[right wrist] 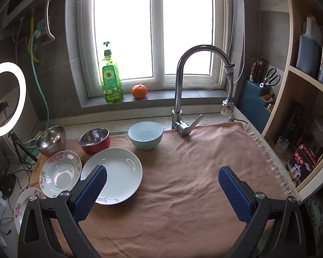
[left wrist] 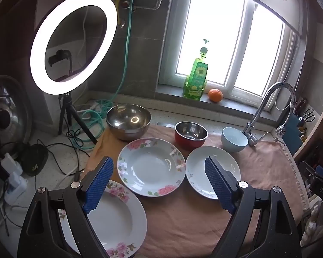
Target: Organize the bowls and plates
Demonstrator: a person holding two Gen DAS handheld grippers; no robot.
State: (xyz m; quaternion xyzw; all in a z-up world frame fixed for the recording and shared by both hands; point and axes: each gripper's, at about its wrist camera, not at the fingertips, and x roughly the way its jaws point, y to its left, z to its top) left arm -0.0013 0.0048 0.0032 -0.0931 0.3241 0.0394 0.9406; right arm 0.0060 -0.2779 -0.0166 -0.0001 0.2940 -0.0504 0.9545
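Both sets of tongs hover above the counter (right wrist: 140, 116), which is draped with a peach towel (right wrist: 183, 172), and both are spread wide with nothing between the blue pads.

The left tongs (left wrist: 159, 167) sit over the plates. Straight ahead, framed between the pads, lies the large floral plate (left wrist: 151, 166), flat on the towel. Under the left pad and closer in, a second floral plate (left wrist: 116, 221) lies flat, partly hidden by the finger. Behind the right pad rests the plain white plate (left wrist: 213, 171), just beside the large floral one; whether their rims touch I cannot tell. Farther ahead the bowls line up: the big steel bowl (left wrist: 128, 121) ahead to the left, the red bowl with steel lining (left wrist: 191, 135) ahead and slightly right, and the pale blue bowl (left wrist: 234, 139) farther right, near the base of the faucet (left wrist: 267, 111). All three stand upright and apart from one another.

The right tongs (right wrist: 162, 176) hang over bare towel. The white plate (right wrist: 118, 175) lies just behind their left pad, the large floral plate (right wrist: 60, 173) further left beside it, and the near floral plate (right wrist: 23, 204) peeks out at the far left edge. Ahead and left stand the blue bowl (right wrist: 145, 135), the red bowl (right wrist: 94, 140) and the steel bowl (right wrist: 51, 139).

On the windowsill beyond, a green dish soap bottle (right wrist: 111, 79) stands beside an orange (right wrist: 139, 91). A lit ring light (left wrist: 73, 43) stands far left.
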